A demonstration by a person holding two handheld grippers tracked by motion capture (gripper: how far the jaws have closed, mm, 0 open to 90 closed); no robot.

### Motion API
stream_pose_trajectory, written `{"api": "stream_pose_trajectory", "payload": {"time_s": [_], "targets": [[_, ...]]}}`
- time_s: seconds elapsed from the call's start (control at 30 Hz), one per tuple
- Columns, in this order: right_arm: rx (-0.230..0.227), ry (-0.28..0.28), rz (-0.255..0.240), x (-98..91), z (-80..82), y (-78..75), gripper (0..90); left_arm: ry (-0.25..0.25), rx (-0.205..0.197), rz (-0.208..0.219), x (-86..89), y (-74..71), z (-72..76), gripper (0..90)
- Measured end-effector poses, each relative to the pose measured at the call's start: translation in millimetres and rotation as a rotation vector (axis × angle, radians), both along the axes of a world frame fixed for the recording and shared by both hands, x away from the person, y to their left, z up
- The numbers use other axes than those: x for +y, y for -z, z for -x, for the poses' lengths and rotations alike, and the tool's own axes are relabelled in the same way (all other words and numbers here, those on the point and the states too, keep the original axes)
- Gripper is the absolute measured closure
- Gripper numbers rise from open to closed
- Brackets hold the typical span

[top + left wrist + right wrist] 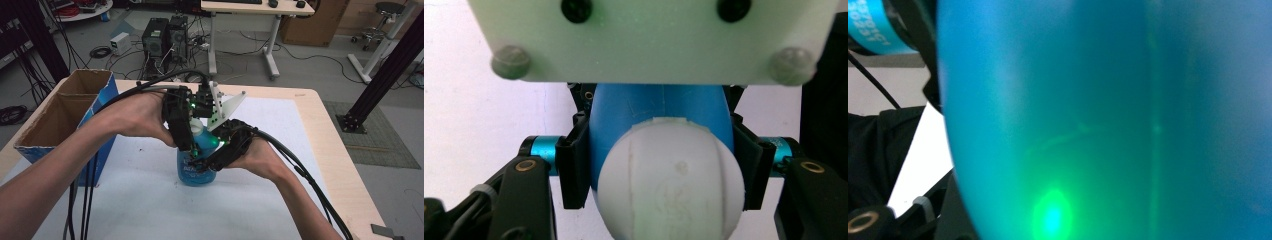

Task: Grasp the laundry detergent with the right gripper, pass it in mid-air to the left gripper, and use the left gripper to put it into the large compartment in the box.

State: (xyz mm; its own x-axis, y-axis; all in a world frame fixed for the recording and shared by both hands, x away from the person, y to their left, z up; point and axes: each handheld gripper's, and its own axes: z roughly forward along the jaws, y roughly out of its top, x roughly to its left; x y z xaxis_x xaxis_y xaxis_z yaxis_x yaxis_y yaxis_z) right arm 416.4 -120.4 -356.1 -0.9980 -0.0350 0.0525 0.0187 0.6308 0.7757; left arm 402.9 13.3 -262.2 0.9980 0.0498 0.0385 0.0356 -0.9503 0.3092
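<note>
Where both grippers meet, rounded translucent-blue bottle (pixel 196 172).

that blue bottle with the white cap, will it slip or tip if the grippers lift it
The blue bottle looks smooth and glossy, so it may slip between hard jaws. Its body tapers up to a rounded white cap, which probably gives poor purchase high up. The wide base on the table suggests it stands steadily; its weight cannot be judged.

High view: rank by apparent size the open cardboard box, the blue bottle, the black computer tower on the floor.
1. Open cardboard box with blue sides, clearly largest.
2 and 3. Blue translucent bottle and black computer tower look similar; the bottle is partly covered by the grippers and the tower stands farther off, so no ranking.
</note>
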Motion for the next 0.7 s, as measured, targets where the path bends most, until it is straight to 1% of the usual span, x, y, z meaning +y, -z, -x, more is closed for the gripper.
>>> {"api": "stream_pose_trajectory", "payload": {"time_s": [0.07, 0.17, 0.2, 0.23, 0.27, 0.3, 0.37, 0.43, 0.5, 0.53, 0.6, 0.67, 0.7], "targets": [[0.006, 0.008, -0.006, -0.8, -0.3, -0.4, 40.4, 0.004, -0.005, -0.010, -0.4, -1.1, 1.3, 38.3], [0.010, 0.023, -0.020, -2.2, -0.2, -1.4, 37.0, 0.005, -0.006, -0.006, 0.1, -1.8, 1.4, 38.3], [0.008, 0.011, -0.022, -3.7, -1.0, -2.1, 36.6, -0.002, -0.003, -0.002, 1.6, -2.2, 0.7, 38.3], [-0.003, 0.012, -0.019, -4.9, -1.6, -2.6, 36.6, -0.004, -0.006, 0.004, 2.2, -2.7, 0.4, 38.2], [-0.003, 0.012, -0.019, -4.9, -1.6, -2.6, 36.6, -0.004, -0.006, 0.004, 2.2, -2.7, 0.4, 38.3], [0.001, 0.015, -0.011, -6.6, -0.8, -3.5, 34.2, -0.003, -0.012, -0.005, 2.7, -3.4, 1.0, 38.2], [0.010, 0.020, -0.005, -8.2, -0.8, -3.2, 33.1, -0.002, -0.013, -0.014, 2.7, -3.7, 1.3, 38.3], [0.004, 0.026, -0.003, -9.7, -0.4, -3.2, 32.4, -0.005, -0.008, -0.010, 3.4, -4.2, 1.0, 38.2], [0.007, 0.027, -0.006, -10.7, 0.5, -4.1, 31.4, -0.008, -0.010, -0.013, 4.4, -5.3, 0.5, 38.2], [0.004, 0.027, 0.003, -11.1, 0.9, -4.5, 31.3, -0.010, -0.012, -0.013, 4.9, -6.3, 0.3, 38.2], [0.004, 0.028, 0.013, -11.3, 1.9, -5.3, 28.5, -0.010, -0.016, -0.012, 5.4, -7.2, 0.4, 38.2], [0.004, 0.029, 0.018, -11.6, 2.2, -6.0, 27.6, -0.015, -0.017, -0.011, 6.6, -10.0, 0.3, 38.2], [0.003, 0.037, 0.019, -12.9, 2.7, -7.7, 25.1, -0.015, -0.015, -0.015, 7.3, -11.9, 0.0, 38.2]]}}
